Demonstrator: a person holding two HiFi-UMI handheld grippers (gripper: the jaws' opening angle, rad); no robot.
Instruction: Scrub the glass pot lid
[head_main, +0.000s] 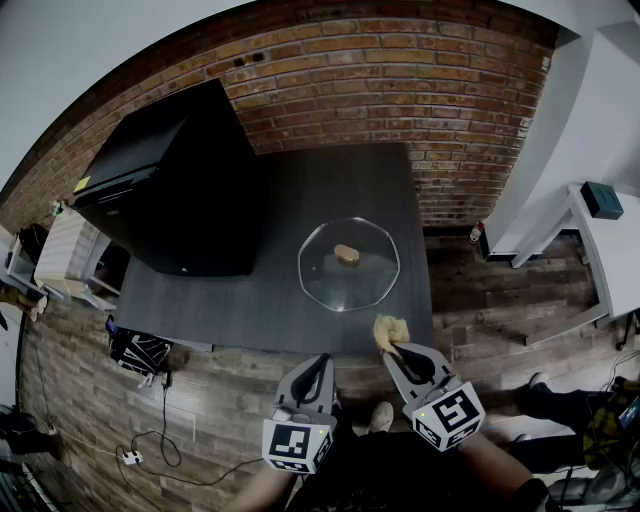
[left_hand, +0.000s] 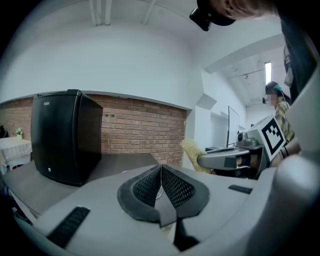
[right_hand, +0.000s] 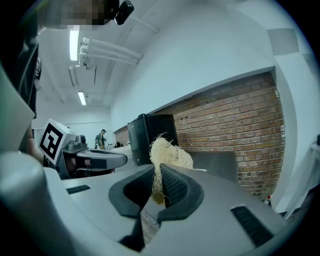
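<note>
The glass pot lid (head_main: 349, 264) lies flat on the dark table (head_main: 240, 300), with a tan knob (head_main: 347, 254) at its middle. My right gripper (head_main: 396, 347) hangs just off the table's near edge, shut on a pale fibrous scrubber (head_main: 389, 331) that sticks up past its jaws (right_hand: 167, 152). My left gripper (head_main: 318, 366) sits to its left below the table edge, shut with nothing between its pads (left_hand: 161, 181). In the left gripper view the scrubber (left_hand: 192, 153) and the right gripper's side show at the right.
A black mini fridge (head_main: 175, 180) stands on the table's left part, close to the lid. A brick wall (head_main: 400, 70) runs behind the table. Cables (head_main: 150, 450) lie on the wood floor at the left, and a white table (head_main: 610, 260) stands at the right.
</note>
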